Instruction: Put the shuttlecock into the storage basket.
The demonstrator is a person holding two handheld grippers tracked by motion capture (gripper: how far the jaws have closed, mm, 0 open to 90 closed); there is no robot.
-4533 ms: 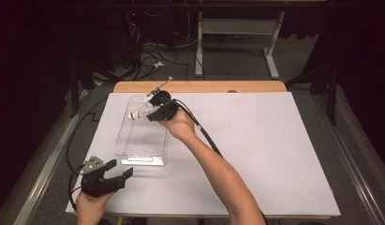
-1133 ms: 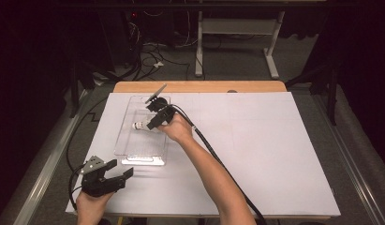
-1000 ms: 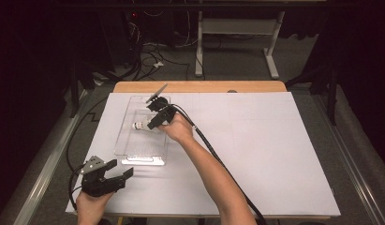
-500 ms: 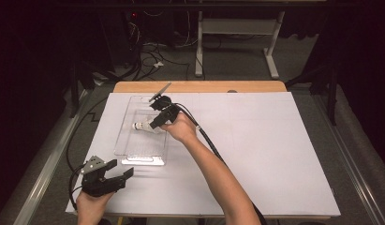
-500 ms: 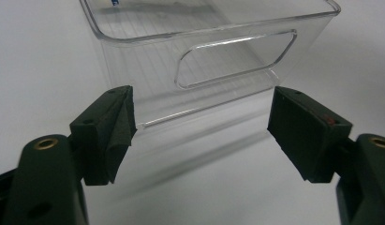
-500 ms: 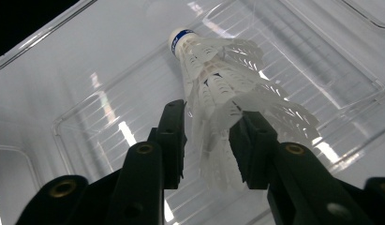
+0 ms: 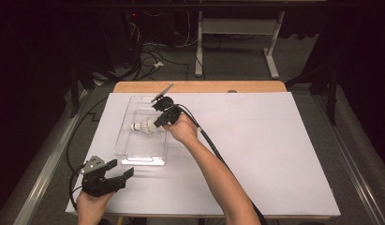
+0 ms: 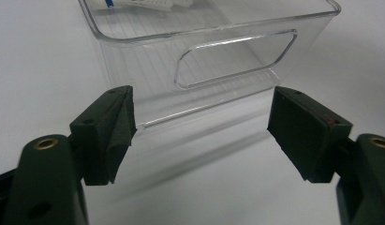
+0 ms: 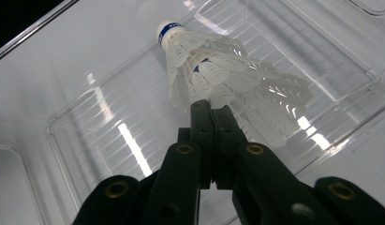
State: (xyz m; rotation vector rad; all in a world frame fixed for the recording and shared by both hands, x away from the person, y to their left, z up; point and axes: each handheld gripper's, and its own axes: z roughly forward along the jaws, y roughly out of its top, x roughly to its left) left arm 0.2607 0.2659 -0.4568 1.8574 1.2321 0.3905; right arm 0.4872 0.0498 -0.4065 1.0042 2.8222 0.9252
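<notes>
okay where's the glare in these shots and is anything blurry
Right gripper view: bright glare streaks on the clear tray floor, shuttlecock sharp, nearest tongs parts soft. Left gripper view: tongs slightly out of focus, faint reflections on the tray wall. High view: evenly lit white table, dark surroundings, highlight on the tray's near rim.

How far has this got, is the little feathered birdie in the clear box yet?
Nearly. The birdie is already inside the clear box. The right tool has just closed its jaws and pinches the feather skirt's edge. What seems left is to let go or lift it out; which one I cannot tell. The left tool waits open in front of the box.
</notes>
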